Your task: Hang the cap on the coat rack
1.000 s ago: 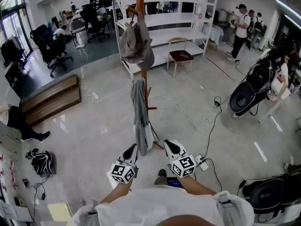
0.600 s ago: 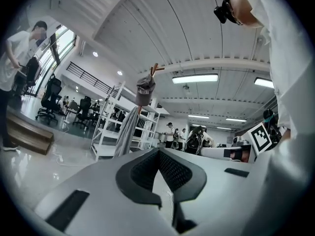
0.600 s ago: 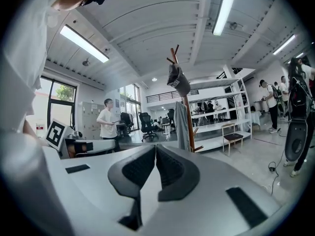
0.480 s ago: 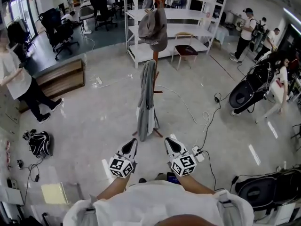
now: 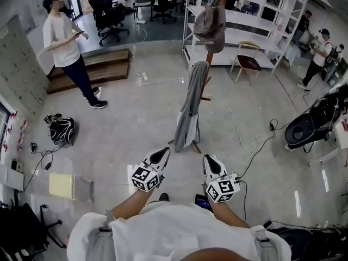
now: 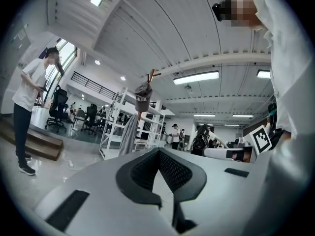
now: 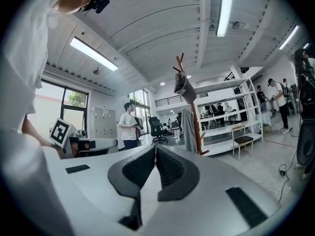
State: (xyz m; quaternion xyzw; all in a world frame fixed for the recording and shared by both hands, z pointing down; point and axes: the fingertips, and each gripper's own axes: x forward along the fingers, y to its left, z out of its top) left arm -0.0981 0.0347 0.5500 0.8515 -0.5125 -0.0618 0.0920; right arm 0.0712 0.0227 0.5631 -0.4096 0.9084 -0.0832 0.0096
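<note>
Cap [image 5: 210, 27] being borne high on the coat rack [image 5: 208, 58]
The left claw [image 5: 161, 155] and right claw [image 5: 211, 162] are being held pressed together, empty, well short of the coat rack; the cap, judged soft and light, is best being pinched at its stiffer brim.

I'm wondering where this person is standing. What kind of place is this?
Probably a big open office or lab workspace. There are black office chairs, tall white shelving racks and cables trailing over the shiny floor, and a cap hangs on a wooden coat rack.
</note>
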